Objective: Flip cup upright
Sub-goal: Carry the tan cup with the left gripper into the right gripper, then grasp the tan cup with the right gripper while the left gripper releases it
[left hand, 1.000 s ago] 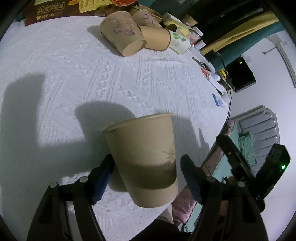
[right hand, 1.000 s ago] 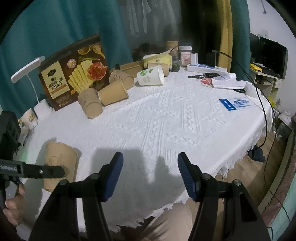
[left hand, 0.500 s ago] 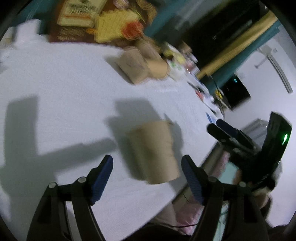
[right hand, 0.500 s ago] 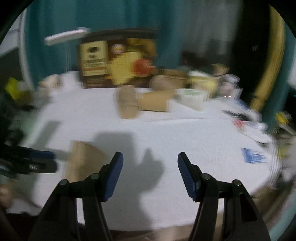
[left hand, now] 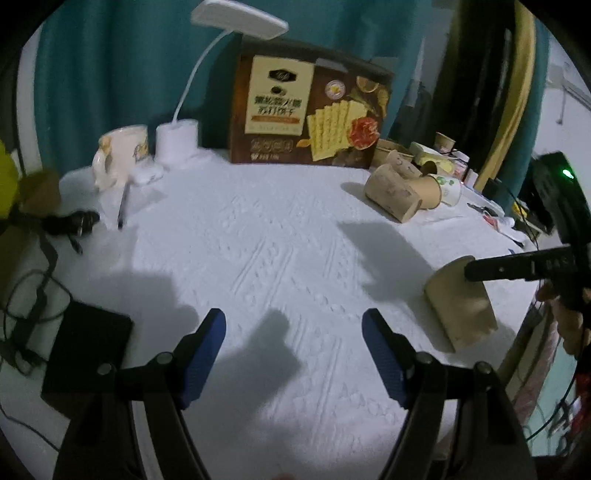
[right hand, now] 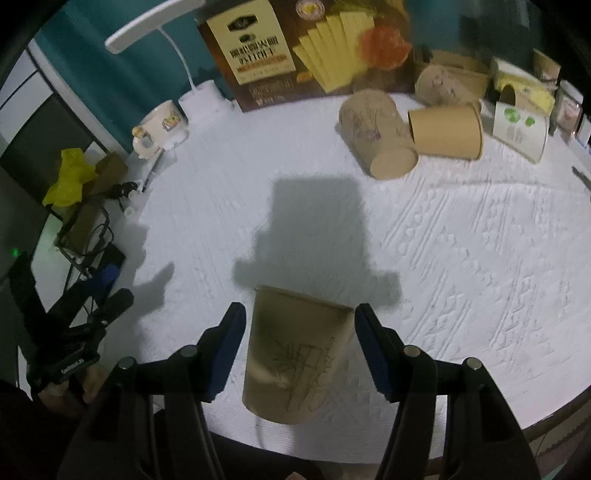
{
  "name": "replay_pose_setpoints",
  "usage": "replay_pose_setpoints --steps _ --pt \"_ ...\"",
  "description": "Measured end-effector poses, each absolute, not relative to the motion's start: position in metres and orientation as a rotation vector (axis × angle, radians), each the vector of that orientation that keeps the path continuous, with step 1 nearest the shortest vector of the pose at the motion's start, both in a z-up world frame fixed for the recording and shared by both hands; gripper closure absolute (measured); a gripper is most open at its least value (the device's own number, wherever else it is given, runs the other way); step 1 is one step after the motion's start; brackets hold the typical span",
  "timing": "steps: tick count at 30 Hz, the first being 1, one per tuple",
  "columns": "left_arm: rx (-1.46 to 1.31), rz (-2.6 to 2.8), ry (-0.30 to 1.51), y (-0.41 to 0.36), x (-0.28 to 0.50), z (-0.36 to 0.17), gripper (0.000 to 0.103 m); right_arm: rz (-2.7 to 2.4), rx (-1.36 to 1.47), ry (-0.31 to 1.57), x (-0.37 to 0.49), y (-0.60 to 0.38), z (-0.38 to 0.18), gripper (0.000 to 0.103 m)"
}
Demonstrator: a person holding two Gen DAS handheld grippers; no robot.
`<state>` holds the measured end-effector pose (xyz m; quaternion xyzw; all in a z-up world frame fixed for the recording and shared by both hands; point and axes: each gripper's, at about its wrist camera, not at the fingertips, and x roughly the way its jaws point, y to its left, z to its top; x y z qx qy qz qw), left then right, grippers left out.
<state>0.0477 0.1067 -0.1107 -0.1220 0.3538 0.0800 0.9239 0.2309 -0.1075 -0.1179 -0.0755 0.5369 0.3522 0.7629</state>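
Teal curtain [left hand: 110, 74] behind white-clothed table [left hand: 277, 240]; white desk lamp [left hand: 207, 55]; dim light, hard shadows.

Bare tablecloth [left hand: 280, 258] before toppled cups [left hand: 395, 192]

Dim, bluish light—hard shadows on the tablecloth [left hand: 280, 236]; edges warped, perhaps slightly blurred.

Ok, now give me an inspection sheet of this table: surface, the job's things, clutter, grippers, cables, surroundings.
Surface: white textured tablecloth, crossed by shadows.
Job's things: tan paper cup with a bamboo print, inside the right gripper; standing or lying, cannot tell.
Clutter: toppled paper cups, brown cracker box, white desk lamp, cream mug, flat black box.
Grippers: left gripper open, empty; right gripper open, pads apart from the cup.
Cables: black cables at the table's left edge.
Surroundings: teal curtain behind.
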Motion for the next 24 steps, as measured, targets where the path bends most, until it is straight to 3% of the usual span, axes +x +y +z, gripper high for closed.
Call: replay_pose_setpoints --steps 9,24 --pt "-0.253 0.082 0.727 0.103 0.045 -0.116 0.027 0.770 -0.110 1.266 0.246 -0.098 -0.140 0.036" --pt "-0.301 0.017 0.783 0.097 0.054 -0.131 0.027 0.807 -0.073 1.305 0.255 -0.096 -0.157 0.039"
